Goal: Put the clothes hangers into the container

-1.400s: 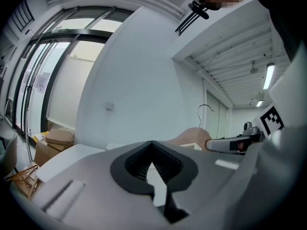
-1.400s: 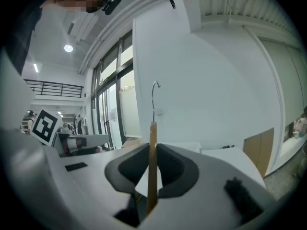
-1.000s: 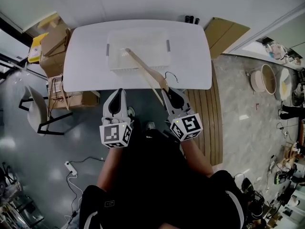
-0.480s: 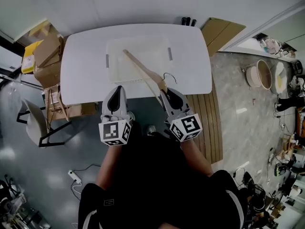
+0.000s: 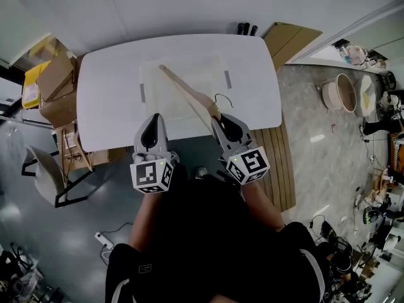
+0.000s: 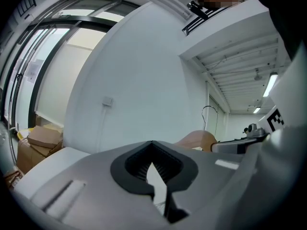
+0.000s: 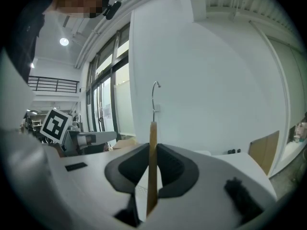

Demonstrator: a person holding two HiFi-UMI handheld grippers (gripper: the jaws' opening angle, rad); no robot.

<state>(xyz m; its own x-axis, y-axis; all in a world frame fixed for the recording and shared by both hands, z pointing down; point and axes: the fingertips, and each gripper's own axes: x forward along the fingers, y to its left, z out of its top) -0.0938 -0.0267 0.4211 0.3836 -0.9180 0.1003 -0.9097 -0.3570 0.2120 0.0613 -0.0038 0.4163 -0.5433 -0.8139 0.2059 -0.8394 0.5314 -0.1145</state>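
The right gripper (image 5: 218,118) has its jaws clamped on a wooden clothes hanger (image 5: 188,92) near the hook, its arm angled over the clear container (image 5: 211,62) at centre frame, apparently for lowering. The left gripper (image 5: 153,120) has its jaws together, empty.

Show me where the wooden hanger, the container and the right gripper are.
wooden hanger (image 5: 188,91), head view, middle of its arm.
container (image 5: 228,79), head view, right rim handle.
right gripper (image 5: 216,117), head view, between its fingertips.
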